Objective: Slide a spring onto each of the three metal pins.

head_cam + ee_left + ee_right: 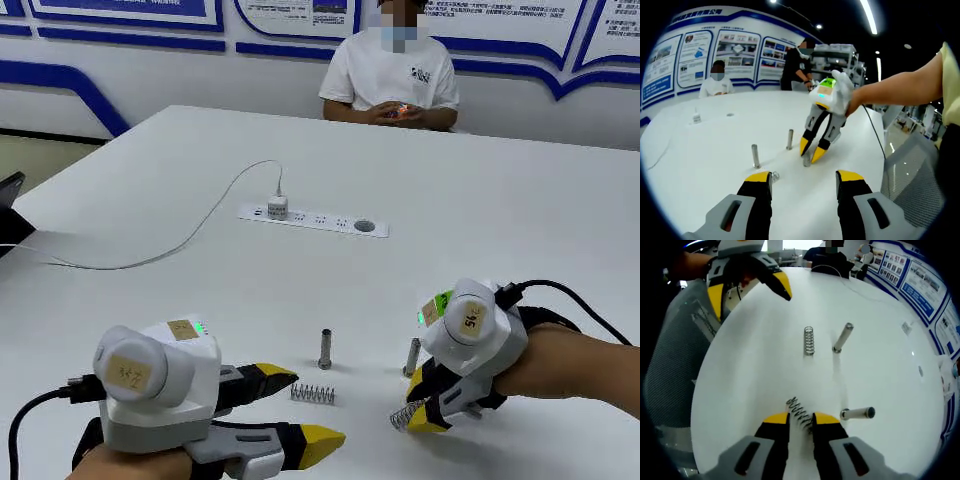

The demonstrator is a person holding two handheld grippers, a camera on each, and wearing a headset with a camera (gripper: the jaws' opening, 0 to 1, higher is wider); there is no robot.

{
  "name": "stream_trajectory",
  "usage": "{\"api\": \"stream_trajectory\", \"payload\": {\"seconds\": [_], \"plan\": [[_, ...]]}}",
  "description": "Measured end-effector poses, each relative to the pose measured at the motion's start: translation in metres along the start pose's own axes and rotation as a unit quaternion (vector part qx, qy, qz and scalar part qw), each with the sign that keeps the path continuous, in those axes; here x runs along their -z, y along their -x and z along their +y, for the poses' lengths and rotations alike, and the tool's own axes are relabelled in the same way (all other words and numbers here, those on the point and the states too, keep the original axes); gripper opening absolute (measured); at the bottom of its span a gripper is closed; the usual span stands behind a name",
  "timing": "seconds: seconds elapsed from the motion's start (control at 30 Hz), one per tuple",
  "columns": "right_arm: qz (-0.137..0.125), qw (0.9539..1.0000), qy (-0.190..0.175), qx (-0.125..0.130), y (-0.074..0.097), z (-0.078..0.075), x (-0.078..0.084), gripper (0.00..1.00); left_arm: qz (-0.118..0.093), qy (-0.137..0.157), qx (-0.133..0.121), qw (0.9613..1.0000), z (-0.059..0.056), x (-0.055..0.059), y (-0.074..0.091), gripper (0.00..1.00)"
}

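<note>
Left gripper [312, 408], fingers [322, 440] spread and empty, over the white bench [480, 200]. Right gripper [420, 415]: fingers grasp one spring [799, 412]; another spring [312, 393] lies beside an upright pin [325, 349].

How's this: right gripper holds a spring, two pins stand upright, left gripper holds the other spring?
Wrong on one point: the left gripper is open and empty; the head view shows the other spring lying on the table. The right gripper holds a spring and two pins stand upright.
</note>
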State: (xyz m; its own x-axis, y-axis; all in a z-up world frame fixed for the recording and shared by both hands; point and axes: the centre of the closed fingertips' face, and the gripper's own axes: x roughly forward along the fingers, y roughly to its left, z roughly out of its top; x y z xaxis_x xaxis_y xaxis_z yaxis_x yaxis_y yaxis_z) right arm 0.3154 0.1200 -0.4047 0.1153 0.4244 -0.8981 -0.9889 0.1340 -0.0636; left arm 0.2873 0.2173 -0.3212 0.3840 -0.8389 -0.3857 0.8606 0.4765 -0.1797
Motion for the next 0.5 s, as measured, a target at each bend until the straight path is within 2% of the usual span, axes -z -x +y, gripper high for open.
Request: {"api": "stream_trajectory", "payload": {"seconds": [0.27, 0.5], "plan": [[0.023, 0.9996, 0.015, -0.01, 0.002, 0.006, 0.01, 0.16, 0.002, -0.001, 0.003, 1.0, -0.003, 0.001, -0.001, 0.52], [0.035, 0.999, 0.023, -0.02, 0.003, 0.013, 0.012, 0.12, 0.008, -0.007, 0.01, 0.9999, -0.007, 0.002, -0.003, 0.52]]}}
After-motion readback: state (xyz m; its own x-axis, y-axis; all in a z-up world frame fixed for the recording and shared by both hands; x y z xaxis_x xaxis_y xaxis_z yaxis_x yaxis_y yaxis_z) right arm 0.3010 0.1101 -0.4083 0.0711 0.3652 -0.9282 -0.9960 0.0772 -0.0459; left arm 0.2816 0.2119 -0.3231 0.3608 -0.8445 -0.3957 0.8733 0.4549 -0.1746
